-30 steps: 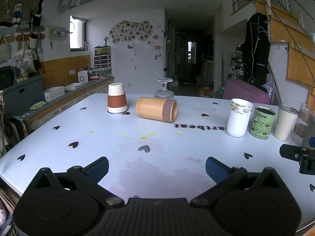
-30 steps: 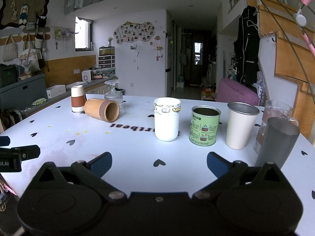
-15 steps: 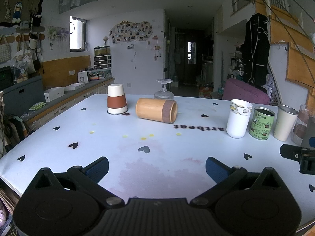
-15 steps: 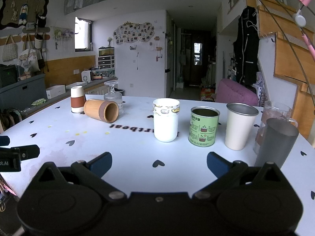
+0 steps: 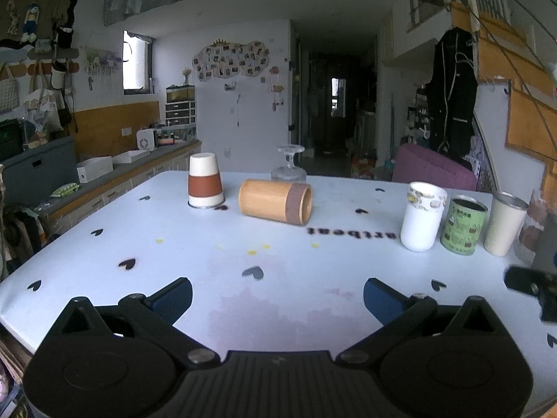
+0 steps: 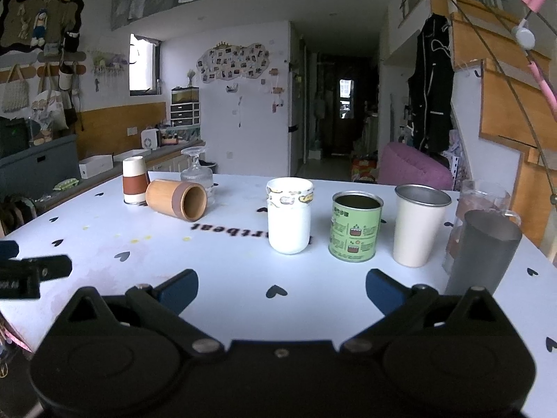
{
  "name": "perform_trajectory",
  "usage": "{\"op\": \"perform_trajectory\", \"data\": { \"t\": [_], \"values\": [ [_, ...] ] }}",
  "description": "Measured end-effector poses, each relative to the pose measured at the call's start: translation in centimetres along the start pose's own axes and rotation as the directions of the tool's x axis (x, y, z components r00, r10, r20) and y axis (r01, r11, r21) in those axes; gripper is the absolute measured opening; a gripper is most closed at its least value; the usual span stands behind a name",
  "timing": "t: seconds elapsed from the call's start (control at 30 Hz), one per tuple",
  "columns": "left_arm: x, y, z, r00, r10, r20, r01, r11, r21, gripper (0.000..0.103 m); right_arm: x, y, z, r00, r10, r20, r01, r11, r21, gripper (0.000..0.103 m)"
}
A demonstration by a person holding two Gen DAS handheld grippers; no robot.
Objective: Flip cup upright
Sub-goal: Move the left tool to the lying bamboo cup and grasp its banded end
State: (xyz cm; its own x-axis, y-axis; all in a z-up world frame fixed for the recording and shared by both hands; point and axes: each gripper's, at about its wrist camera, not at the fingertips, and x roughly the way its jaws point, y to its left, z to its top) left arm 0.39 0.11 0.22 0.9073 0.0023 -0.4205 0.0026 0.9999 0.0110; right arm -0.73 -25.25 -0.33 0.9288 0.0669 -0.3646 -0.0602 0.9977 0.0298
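Plainly, both claws are spread and pinch nothing: left gripper (image 5: pixel 277 294), right gripper (image 6: pixel 281 291). At 12 o'clock from the left one, the bamboo cup (image 5: pixel 275 201) lies on its side on the table (image 5: pixel 195 250), mouth toward 3 o'clock.

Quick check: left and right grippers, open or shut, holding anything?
Left gripper: open, holding nothing.
Right gripper: open, holding nothing.

Bamboo cup (image 5: pixel 275 201) sideways on table (image 5: pixel 209 244)
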Motion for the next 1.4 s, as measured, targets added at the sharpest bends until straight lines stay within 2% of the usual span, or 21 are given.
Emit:
{"op": "perform_trajectory", "data": {
  "t": [0.17,0.4,0.47,0.57,0.7,0.87,0.9,1.07,1.2,1.23,1.3,1.37,1.4],
  "values": [
    [1.5,0.6,2.4,0.999,-0.011,0.035,0.013,0.999,-0.044,0.103,-0.7,0.0,-0.5,1.000,0.015,0.019,-0.015,1.000,0.002,0.103],
    [6.8,1.2,6.2,0.998,0.010,0.054,-0.002,0.990,-0.141,0.103,-1.0,-0.1,-1.3,0.999,0.032,0.020,-0.032,0.999,0.016,0.103],
    [8.3,1.3,7.3,0.999,0.000,0.046,0.009,0.982,-0.188,0.103,-0.9,-0.3,-1.5,0.999,0.033,0.017,-0.034,0.999,0.021,0.103],
    [11.1,1.7,8.7,1.000,-0.019,0.016,0.023,0.956,-0.292,0.103,-0.8,-0.4,-1.8,0.999,0.035,0.016,-0.036,0.999,0.024,0.103],
    [15.4,2.1,9.7,0.999,-0.026,-0.035,0.007,0.897,-0.441,0.103,-0.7,-0.7,-2.3,0.999,0.046,0.014,-0.046,0.999,0.027,0.103],
    [21.0,2.3,9.4,0.991,-0.081,-0.105,0.001,0.797,-0.604,0.102,-0.3,-1.2,-3.0,0.998,0.060,-0.001,-0.060,0.998,0.027,0.103],
    [22.0,2.4,9.1,0.989,-0.092,-0.117,-0.003,0.773,-0.634,0.102,-0.2,-1.3,-3.1,0.998,0.057,-0.005,-0.056,0.998,0.028,0.103],
    [27.0,3.1,8.0,0.971,-0.159,-0.177,-0.045,0.608,-0.792,0.101,0.5,-2.0,-3.3,0.999,0.035,-0.021,-0.034,0.998,0.048,0.103],
    [29.2,3.7,7.5,0.969,-0.158,-0.191,-0.085,0.509,-0.857,0.100,1.0,-2.3,-3.5,0.999,0.023,-0.035,-0.021,0.998,0.055,0.103],
    [29.5,3.8,7.4,0.970,-0.153,-0.190,-0.091,0.493,-0.865,0.100,1.2,-2.3,-3.5,0.999,0.020,-0.039,-0.018,0.998,0.057,0.103],
    [30.1,3.9,7.6,0.971,-0.136,-0.196,-0.108,0.481,-0.870,0.100,1.4,-2.5,-3.6,0.999,0.017,-0.047,-0.015,0.998,0.061,0.103],
    [30.5,3.7,7.7,0.972,-0.129,-0.195,-0.109,0.485,-0.868,0.100,1.6,-2.6,-3.6,0.998,0.017,-0.054,-0.013,0.998,0.063,0.103],
    [30.8,3.6,8.0,0.971,-0.132,-0.200,-0.110,0.495,-0.862,0.100,1.8,-2.7,-3.6,0.998,0.017,-0.057,-0.013,0.998,0.063,0.103]
  ]
}}
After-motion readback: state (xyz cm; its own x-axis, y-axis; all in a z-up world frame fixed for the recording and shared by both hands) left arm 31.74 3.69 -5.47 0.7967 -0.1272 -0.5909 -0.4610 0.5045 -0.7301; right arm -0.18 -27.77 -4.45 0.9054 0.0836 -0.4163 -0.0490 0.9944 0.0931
